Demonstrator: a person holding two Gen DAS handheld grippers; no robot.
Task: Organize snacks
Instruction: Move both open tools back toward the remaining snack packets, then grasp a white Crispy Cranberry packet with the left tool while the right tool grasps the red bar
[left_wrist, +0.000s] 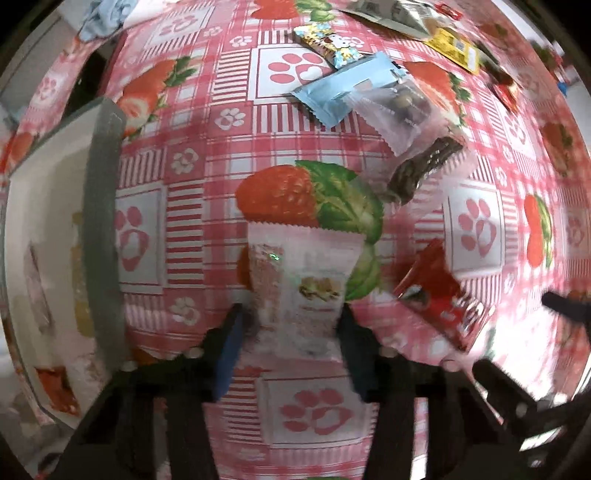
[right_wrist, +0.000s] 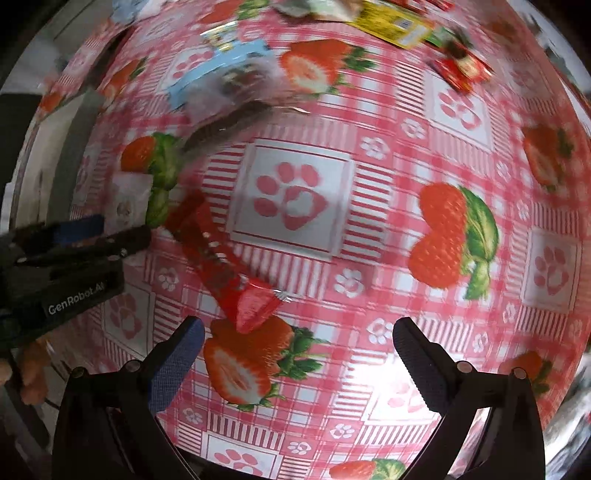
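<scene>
A white snack packet (left_wrist: 303, 280) lies flat on the strawberry tablecloth (left_wrist: 184, 155) and stands between the fingers of my left gripper (left_wrist: 291, 332), which is shut on its lower end. In the right wrist view the left gripper (right_wrist: 103, 229) appears at the far left with that white packet (right_wrist: 129, 199) at its tips. My right gripper (right_wrist: 295, 332) hangs open above the cloth with nothing between its fingers. A red packet (right_wrist: 218, 254) lies just ahead of its left finger, and the same red packet (left_wrist: 439, 295) lies to the right of the white packet.
A white bin with a grey rim (left_wrist: 103, 221) holding several packets stands at the left. Farther back lie a light blue packet (left_wrist: 340, 92), a clear packet (left_wrist: 395, 110), a dark brown bar (left_wrist: 424, 166), a cartoon-print packet (left_wrist: 325, 40) and a yellow packet (left_wrist: 454, 48).
</scene>
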